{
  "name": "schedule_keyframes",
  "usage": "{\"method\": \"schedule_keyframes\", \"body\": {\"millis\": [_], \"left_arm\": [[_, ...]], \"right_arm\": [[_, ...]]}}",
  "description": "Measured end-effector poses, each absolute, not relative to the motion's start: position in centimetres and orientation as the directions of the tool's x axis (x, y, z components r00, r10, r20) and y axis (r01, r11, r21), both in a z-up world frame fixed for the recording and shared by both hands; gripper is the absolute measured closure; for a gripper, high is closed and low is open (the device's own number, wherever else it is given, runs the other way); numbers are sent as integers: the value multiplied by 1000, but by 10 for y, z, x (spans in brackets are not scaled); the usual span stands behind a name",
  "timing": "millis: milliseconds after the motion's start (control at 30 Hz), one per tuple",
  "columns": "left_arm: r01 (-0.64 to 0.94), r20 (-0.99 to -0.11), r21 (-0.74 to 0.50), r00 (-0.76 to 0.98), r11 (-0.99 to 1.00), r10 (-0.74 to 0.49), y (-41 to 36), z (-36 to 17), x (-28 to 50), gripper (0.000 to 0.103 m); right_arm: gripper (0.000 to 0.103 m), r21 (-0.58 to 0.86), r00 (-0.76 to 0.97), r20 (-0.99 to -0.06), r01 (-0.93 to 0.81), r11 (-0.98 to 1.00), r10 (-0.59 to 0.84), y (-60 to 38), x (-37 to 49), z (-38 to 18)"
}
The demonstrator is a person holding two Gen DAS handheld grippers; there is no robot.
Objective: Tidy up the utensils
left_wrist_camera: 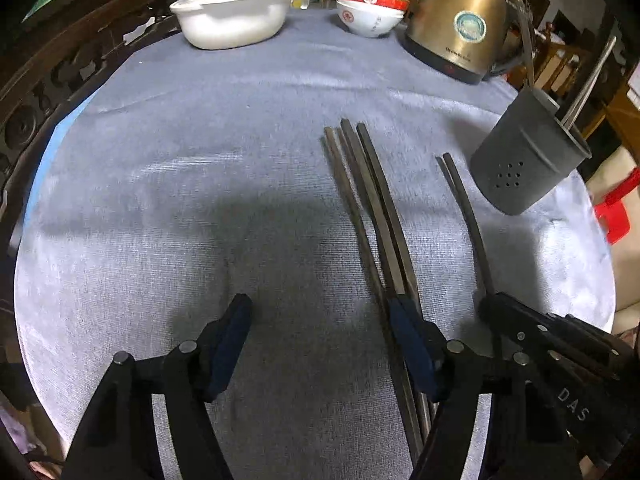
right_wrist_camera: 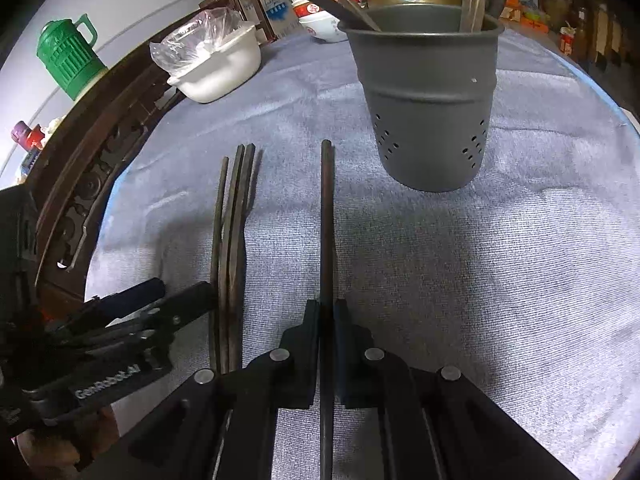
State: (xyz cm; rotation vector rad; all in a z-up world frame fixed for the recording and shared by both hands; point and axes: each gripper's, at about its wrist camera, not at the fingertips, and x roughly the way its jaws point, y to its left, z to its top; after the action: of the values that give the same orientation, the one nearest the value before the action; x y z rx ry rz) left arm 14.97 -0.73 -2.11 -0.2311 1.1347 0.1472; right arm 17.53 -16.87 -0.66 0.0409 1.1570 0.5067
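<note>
My right gripper (right_wrist_camera: pixel 327 308) is shut on a single dark chopstick (right_wrist_camera: pixel 327 220), which points away from me across the cloth toward the grey perforated utensil holder (right_wrist_camera: pixel 428 100). The holder has some utensils standing in it. Left of that lies a bundle of several dark chopsticks (right_wrist_camera: pixel 234 220). In the left wrist view my left gripper (left_wrist_camera: pixel 320 320) stands open low over the cloth. Its right finger (left_wrist_camera: pixel 408 328) sits right at the near part of the bundle (left_wrist_camera: pixel 372 208), and nothing is gripped. The right gripper (left_wrist_camera: pixel 494 306) and its chopstick (left_wrist_camera: pixel 468 208) show at the right, near the holder (left_wrist_camera: pixel 524 160).
A round table with a blue-grey cloth (left_wrist_camera: pixel 200 160) carries a white basin with a plastic bag (left_wrist_camera: pixel 232 16), stacked bowls (left_wrist_camera: pixel 372 4) and a brass-coloured kettle (left_wrist_camera: pixel 456 20) at the far edge. A carved wooden chair back (right_wrist_camera: pixel 100 168) curves along the left. A green jug (right_wrist_camera: pixel 68 56) stands beyond.
</note>
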Motion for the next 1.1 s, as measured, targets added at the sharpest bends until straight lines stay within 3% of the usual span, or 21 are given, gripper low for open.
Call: {"method": "schedule_keyframes", "body": {"millis": [100,167,267,467,767,833,933,1100], "left_arm": [[-218,-915,-52,400,975,41,-13,-21,153,45],[-187,-918,-14,393,982,61,-17,-19,156,73],[-145,-928,-19,371,989,36,-16,-20,157,97],[-79,-940,-39,341,996,-10,-5,-19,136,98],[-153,-946,-143,312,978,-90,12,-17,101,98],[-168,-944,-188,301,968,-131,16,-17,101,91],[-192,-944,-210,295,959,-147,23,-14,106,71],[-215,-946,-188,302,958,-117,28,-8,129,69]], "right_arm": [[94,294,301,-861,-363,884,410,-169,176,-7],[94,294,300,-861,-367,883,411,-169,176,-7],[94,281,292,-867,-379,881,403,-167,175,-7],[94,255,263,-887,-404,878,379,-171,166,-5],[93,248,203,-913,-413,876,354,-177,148,-4],[93,245,193,-919,-405,881,345,-176,152,-4],[92,229,207,-921,-400,888,331,-173,159,2],[92,209,233,-919,-398,893,319,-160,179,10]]}}
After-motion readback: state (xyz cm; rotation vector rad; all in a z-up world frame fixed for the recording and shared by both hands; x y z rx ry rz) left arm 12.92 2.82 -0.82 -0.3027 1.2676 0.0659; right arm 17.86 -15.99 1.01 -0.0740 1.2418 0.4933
